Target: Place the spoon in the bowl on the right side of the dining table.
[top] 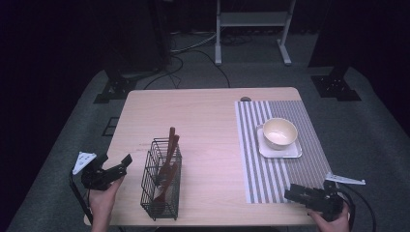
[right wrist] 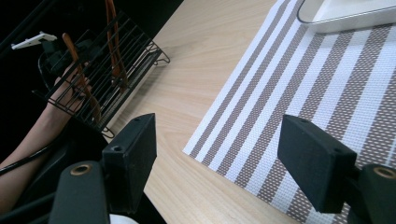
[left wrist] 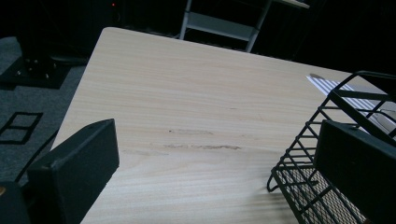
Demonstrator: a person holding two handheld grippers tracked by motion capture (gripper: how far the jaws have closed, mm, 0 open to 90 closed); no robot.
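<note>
On the pale wooden table (top: 203, 121), your two grippers sit at the near corners with nothing in them, so the step in hand, as I judge it, is the approach to the black wire caddy (top: 162, 180) and the utensils standing in it. Your left gripper (top: 123, 164) is the nearer one: it hovers just beside the caddy's left wall, jaws apart, and in the left gripper view the mesh corner (left wrist: 327, 154) already sits at the right jaw. To do this well, lift above the rim before you come in, or the jaw will likely catch a wire and drag the whole caddy. Aim for a handle well above the rim, where it stands free.

Your right gripper (top: 295, 194) rests over the near edge of the striped placemat (top: 270, 164), jaws spread wide, mat showing between them. Hold it clear of the white square plate (top: 280, 149) and the cream bowl (top: 279, 132) on top of it.

The caddy itself is a tall, open wire box at the near left of the table, well apart from the mat. Reddish-brown wooden handles (top: 171, 140) lean out of its far end, tilted and close together; pale utensil heads (top: 159, 191) lie low inside, too small to name.
</note>
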